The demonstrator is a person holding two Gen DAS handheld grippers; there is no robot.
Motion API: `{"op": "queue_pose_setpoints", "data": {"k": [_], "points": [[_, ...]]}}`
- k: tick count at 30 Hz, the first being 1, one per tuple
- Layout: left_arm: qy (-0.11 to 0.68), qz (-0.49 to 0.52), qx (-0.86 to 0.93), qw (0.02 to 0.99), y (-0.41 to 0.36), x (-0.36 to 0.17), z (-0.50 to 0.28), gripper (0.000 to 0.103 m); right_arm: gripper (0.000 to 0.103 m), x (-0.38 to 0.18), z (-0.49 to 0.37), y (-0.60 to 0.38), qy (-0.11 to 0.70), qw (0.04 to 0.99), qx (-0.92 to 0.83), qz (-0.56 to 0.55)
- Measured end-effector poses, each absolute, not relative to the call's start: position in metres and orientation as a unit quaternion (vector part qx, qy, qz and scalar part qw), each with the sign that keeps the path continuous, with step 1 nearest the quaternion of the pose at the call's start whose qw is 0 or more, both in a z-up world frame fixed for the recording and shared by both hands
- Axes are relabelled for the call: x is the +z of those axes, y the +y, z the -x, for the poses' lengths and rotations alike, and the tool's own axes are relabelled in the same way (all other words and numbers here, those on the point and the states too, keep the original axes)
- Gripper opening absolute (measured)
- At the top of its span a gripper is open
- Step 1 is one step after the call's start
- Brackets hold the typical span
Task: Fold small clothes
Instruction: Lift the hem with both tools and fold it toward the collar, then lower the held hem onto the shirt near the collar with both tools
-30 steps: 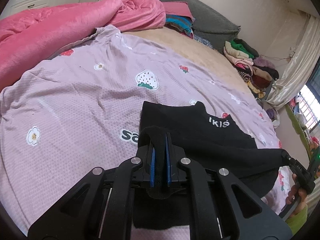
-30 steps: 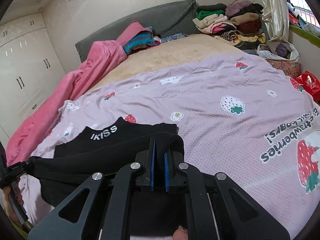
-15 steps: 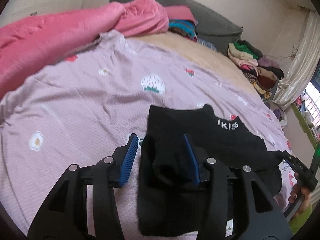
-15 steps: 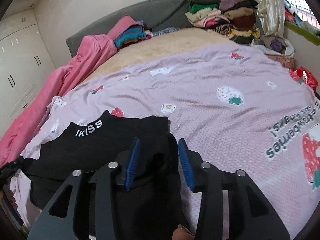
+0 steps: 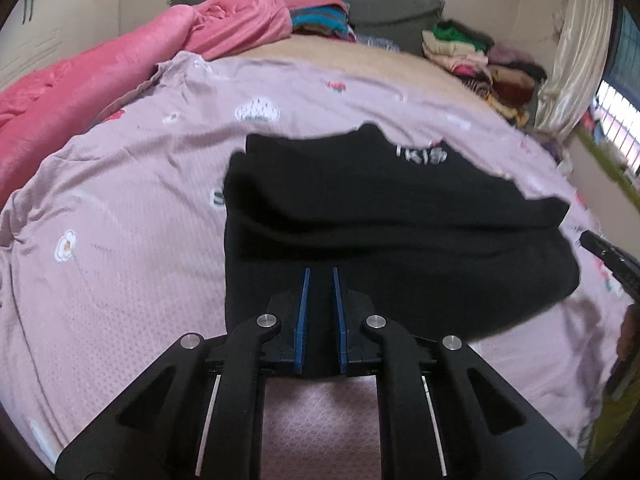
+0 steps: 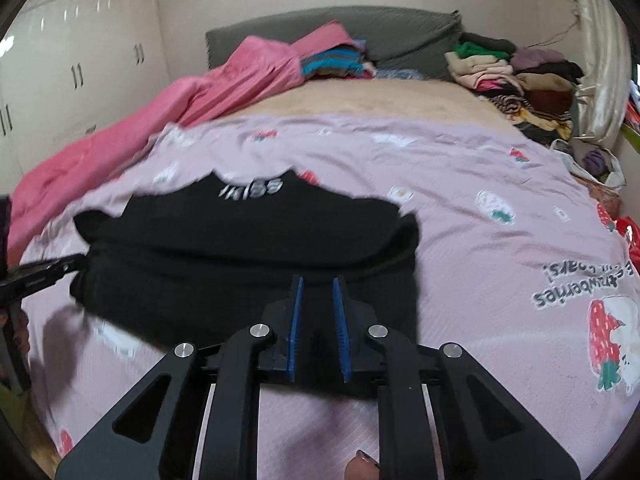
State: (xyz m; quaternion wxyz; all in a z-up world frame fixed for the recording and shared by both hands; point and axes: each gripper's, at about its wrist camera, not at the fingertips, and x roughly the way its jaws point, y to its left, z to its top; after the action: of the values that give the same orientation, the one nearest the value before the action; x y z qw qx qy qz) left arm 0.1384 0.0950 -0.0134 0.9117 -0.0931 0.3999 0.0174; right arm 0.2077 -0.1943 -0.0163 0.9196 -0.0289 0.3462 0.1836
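Black fabric filled the middle of both wrist views: a black garment point(image 5: 384, 216) was seen lying folded on the lilac strawberry-print bedsheet point(image 5: 120, 208), with white lettering point(image 6: 252, 190) on its far edge and a thicker folded layer across its upper part. In the left wrist view the left claw point(image 5: 319, 276) was found at lower centre, its blue pads point(image 5: 305, 300) brought close together with a narrow gap between them. Dark cloth was seen through that gap at the garment's near edge, but whether the cloth was clenched or merely lay behind the pads could not be told. In the right wrist view the right claw point(image 6: 318, 284) was likewise placed at lower centre over the garment's near right edge, its pads point(image 6: 297, 304) set slightly wider apart; whether anything was grasped there could not be told either. The other claw's black tip was caught at the right edge of the left view and at the left edge of the right view, beside the garment's ends. A pink blanket point(image 6: 160, 120) was heaped along the upper left of the bed, a grey headboard cushion point(image 6: 392, 36) was seen at top centre, and a pile of folded clothes point(image 6: 516, 76) was stacked at the upper right. Motion blur was present in both views.
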Motion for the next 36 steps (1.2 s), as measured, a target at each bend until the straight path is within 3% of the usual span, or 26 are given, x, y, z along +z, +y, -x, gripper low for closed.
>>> {"op": "queue_pose_setpoints", "data": {"k": [8, 16, 28, 31, 33, 35, 36], "points": [[0.405, 0.066, 0.051, 0.911, 0.093, -0.023, -0.156, 0.005, 0.014, -0.057, -0.230, -0.174, 0.409, 0.896, 0.163, 0.053], [0.418, 0.064, 0.069, 0.904, 0.097, -0.023, -0.197, 0.005, 0.014, -0.066, -0.291, -0.175, 0.433, 0.886, 0.168, -0.010], [0.382, 0.142, 0.111, 0.907, 0.136, -0.012, -0.241, 0.006, 0.014, -0.052, -0.352, -0.175, 0.411, 0.900, 0.141, -0.036], [0.357, 0.161, 0.117, 0.913, 0.152, -0.008, -0.236, 0.012, 0.014, -0.046, -0.360, -0.187, 0.396, 0.911, 0.112, -0.034], [0.359, 0.167, 0.112, 0.911, 0.161, -0.011, -0.234, 0.013, 0.017, -0.043, -0.361, -0.194, 0.391, 0.915, 0.100, -0.027], [0.365, 0.170, 0.111, 0.909, 0.171, -0.015, -0.234, 0.016, 0.039, -0.041, -0.360, -0.199, 0.386, 0.918, 0.089, -0.006], [0.370, 0.176, 0.104, 0.906, 0.175, -0.017, -0.235, 0.023, 0.044, -0.042, -0.361, -0.199, 0.388, 0.918, 0.082, 0.006]]}}
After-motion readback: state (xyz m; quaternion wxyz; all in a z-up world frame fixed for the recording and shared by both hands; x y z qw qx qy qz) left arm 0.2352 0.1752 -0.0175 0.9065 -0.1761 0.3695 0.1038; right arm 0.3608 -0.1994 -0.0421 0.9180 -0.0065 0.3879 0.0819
